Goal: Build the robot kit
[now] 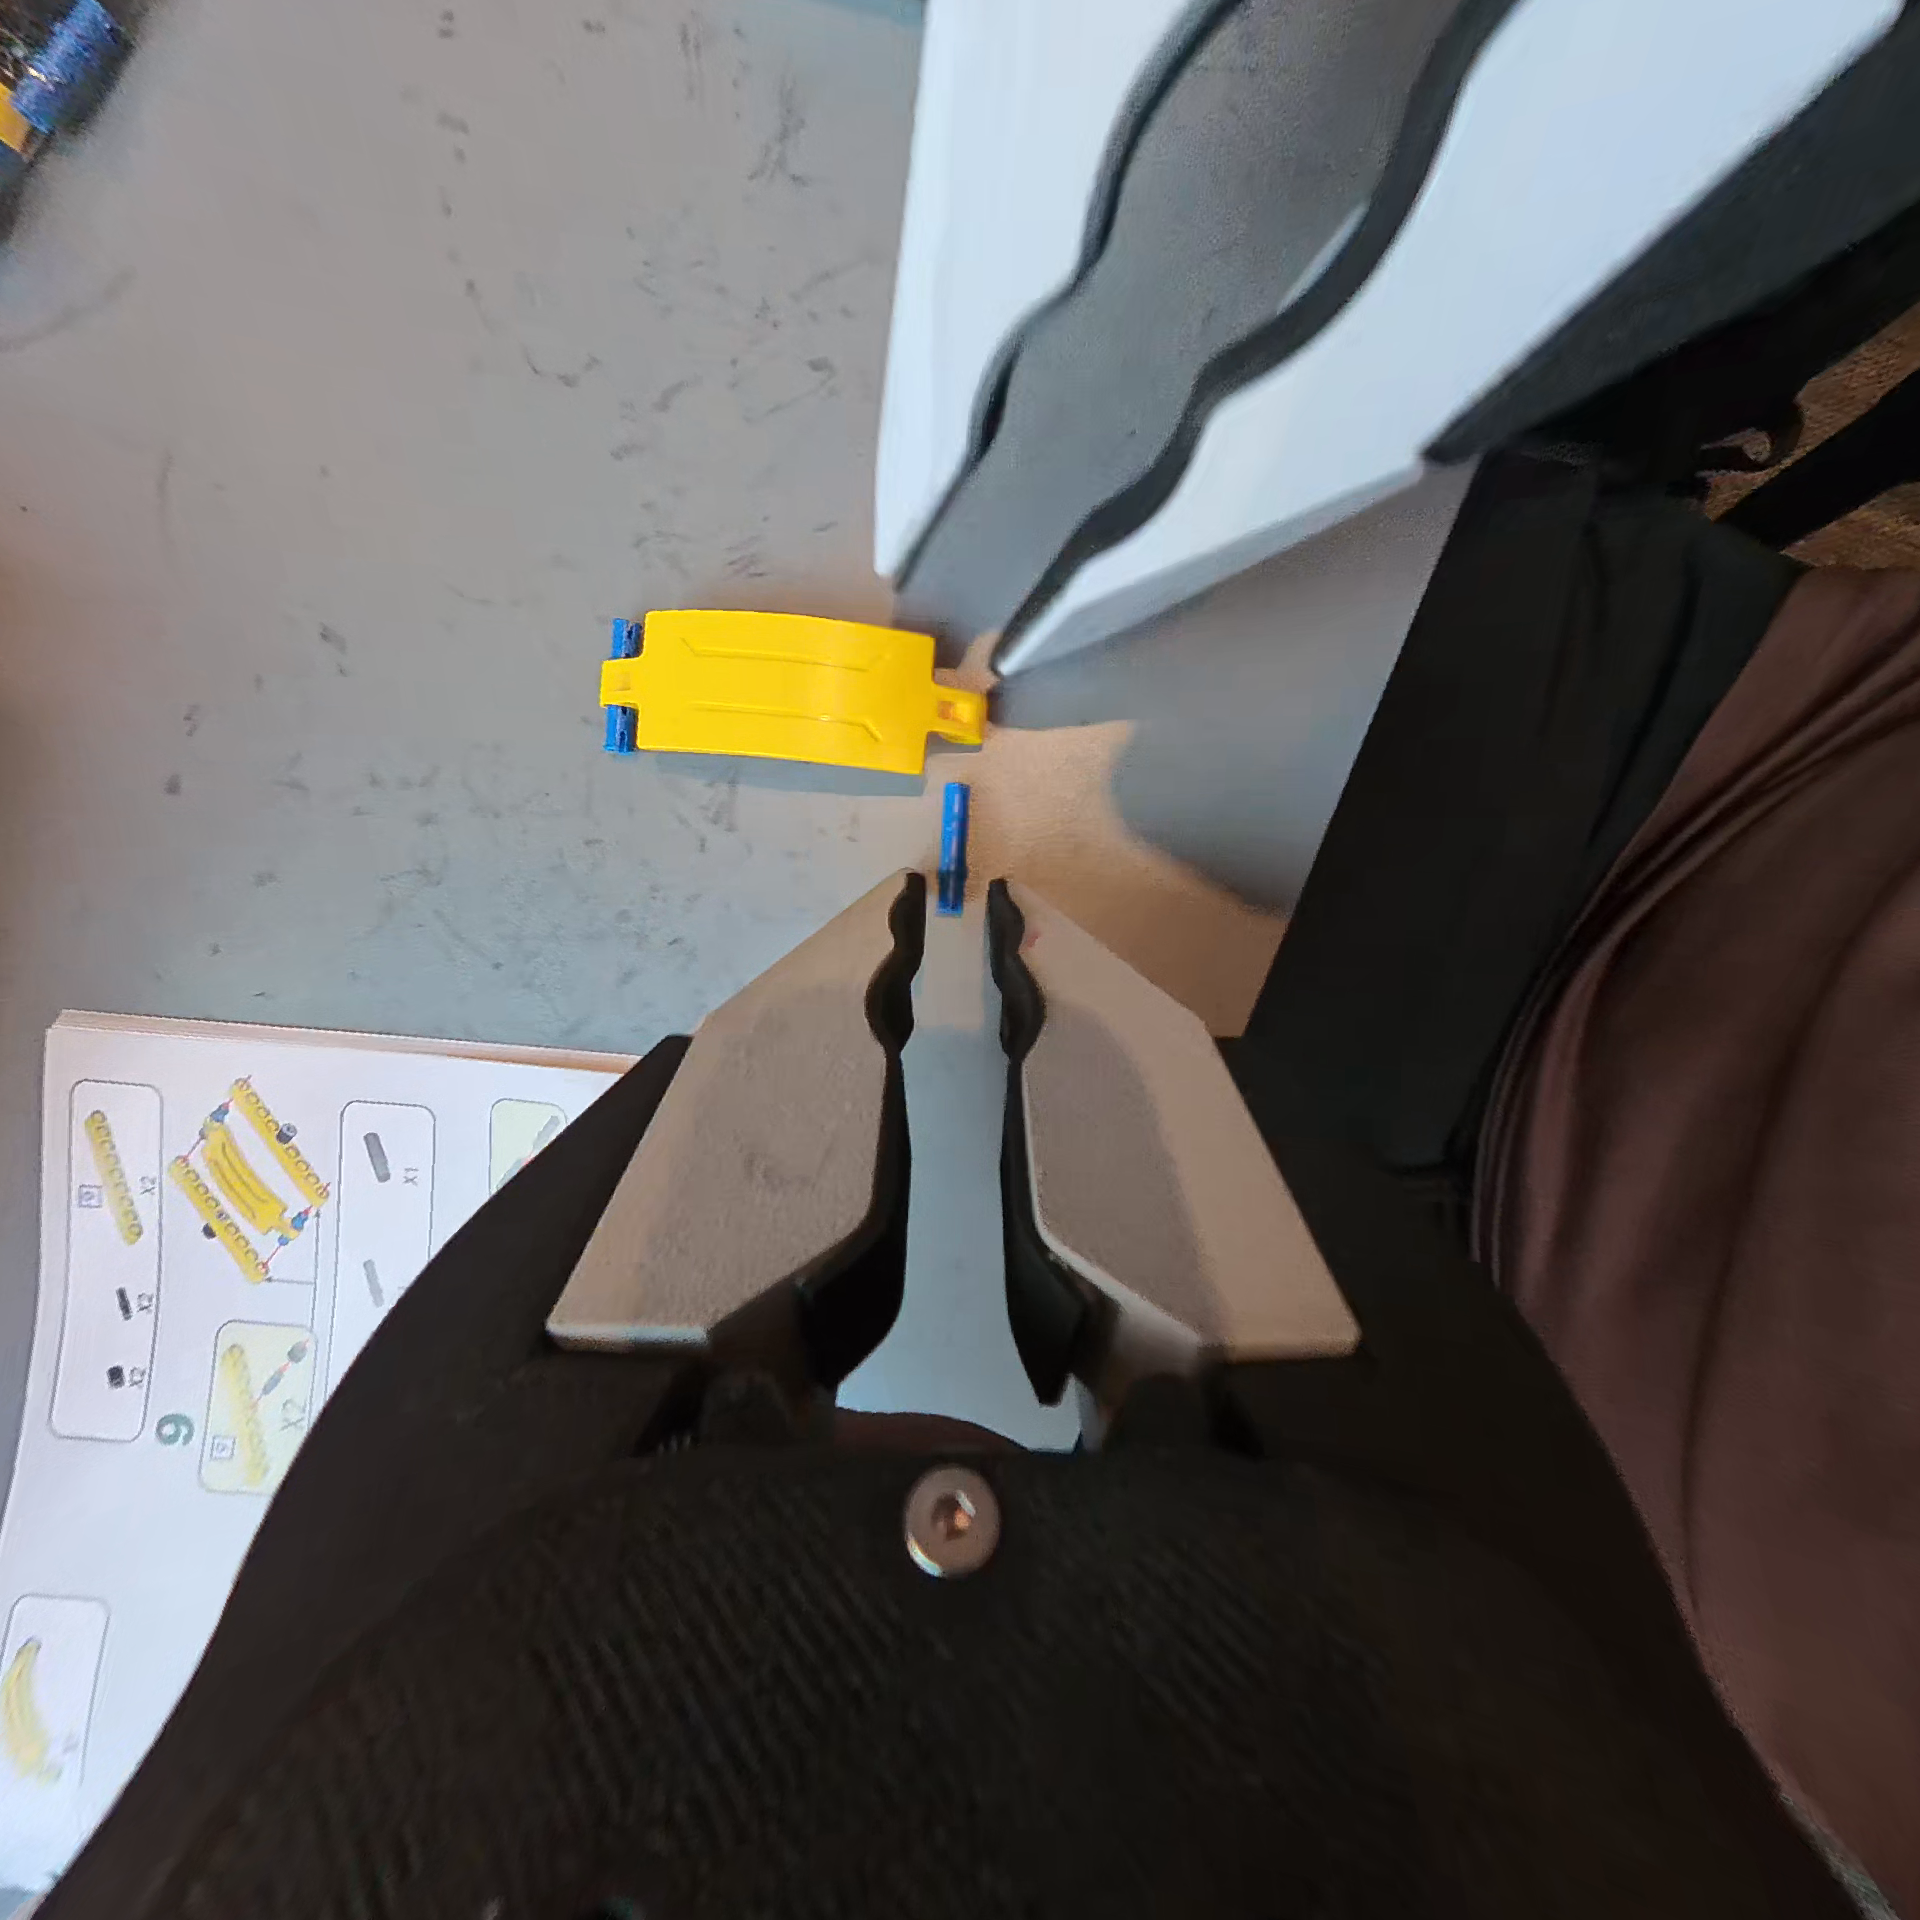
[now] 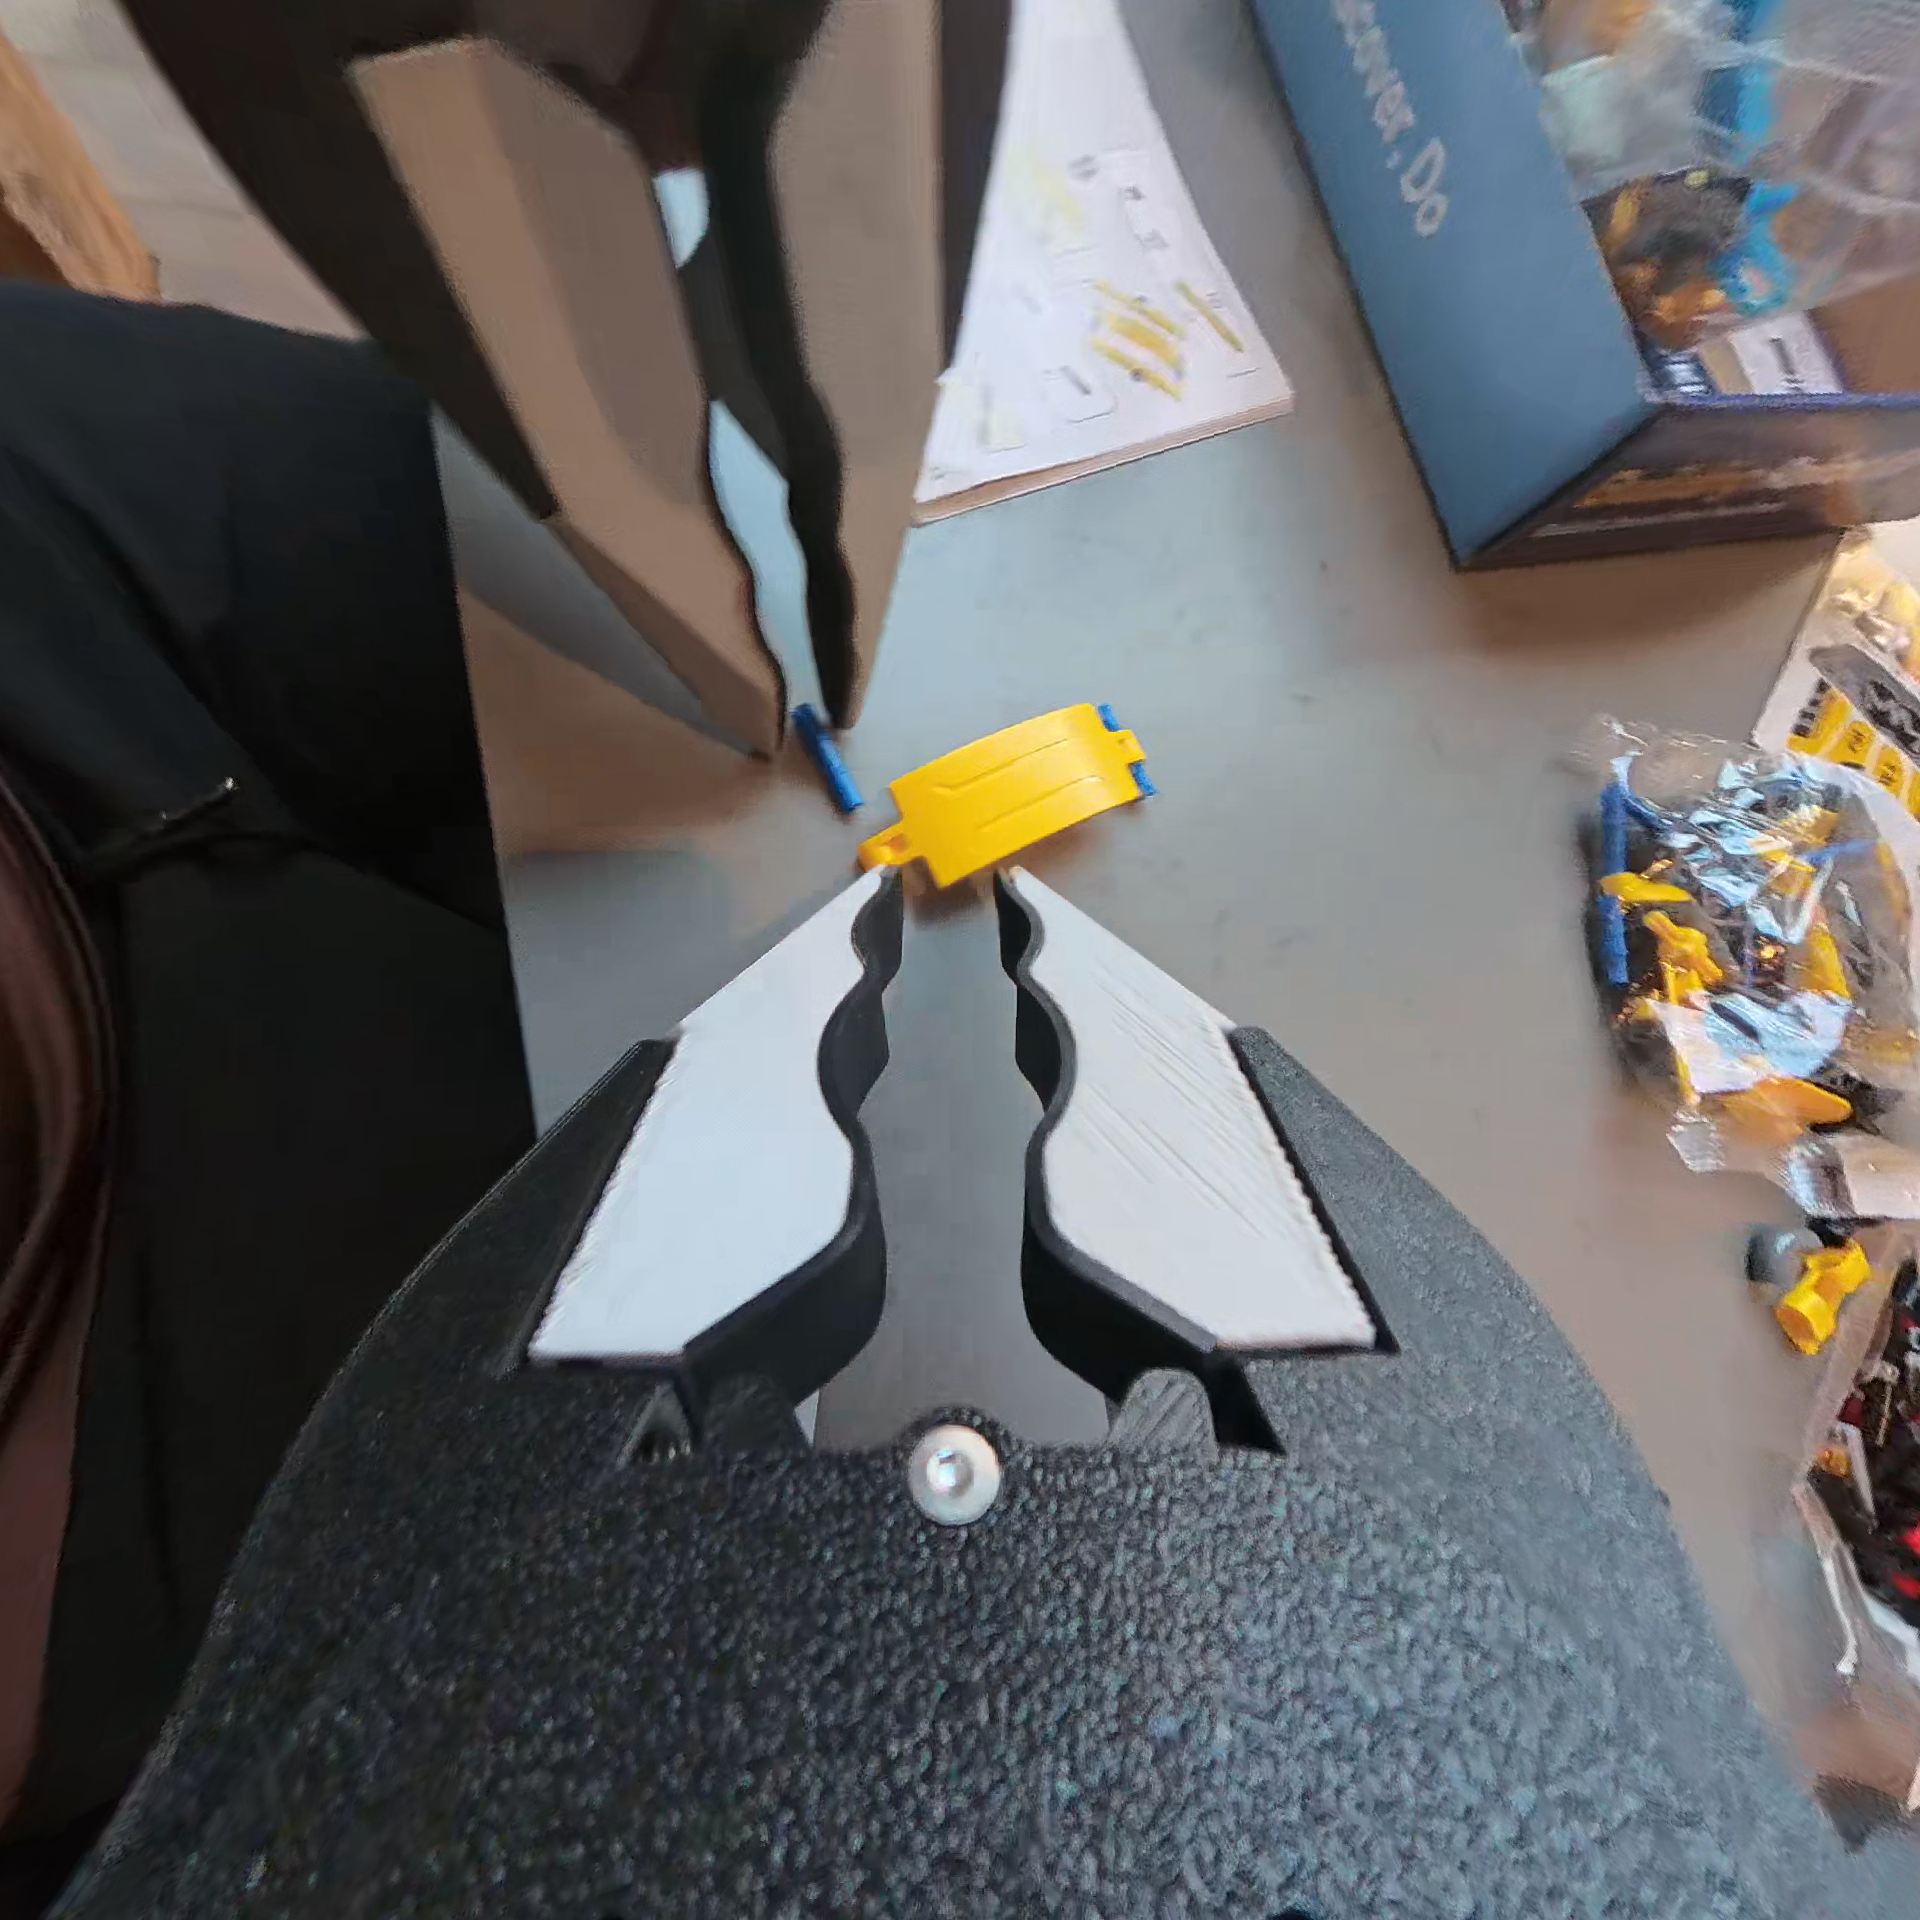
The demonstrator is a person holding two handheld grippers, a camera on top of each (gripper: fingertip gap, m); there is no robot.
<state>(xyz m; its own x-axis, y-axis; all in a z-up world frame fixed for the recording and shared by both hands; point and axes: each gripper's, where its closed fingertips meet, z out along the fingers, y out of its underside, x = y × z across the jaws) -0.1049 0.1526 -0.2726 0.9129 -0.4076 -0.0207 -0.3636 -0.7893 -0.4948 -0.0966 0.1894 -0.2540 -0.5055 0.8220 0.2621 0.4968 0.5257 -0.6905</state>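
Both wrist cams sit close, looking steeply down at the grey tabletop (image 1: 364, 468), apparently from opposing sides. Shared: yellow panel (image 1: 779, 689) (image 2: 1013, 795), blue pin (image 1: 951, 847) (image 2: 828, 771), instruction booklet (image 1: 260, 1226) (image 2: 1091, 343).

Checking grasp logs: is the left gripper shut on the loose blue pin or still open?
Open. The left gripper shows a gap between its tips; the blue pin lies flat on the grey table at that gap, unclamped.

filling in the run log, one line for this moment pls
left gripper: open, at blue pin | right gripper: open, at yellow panel | grey table
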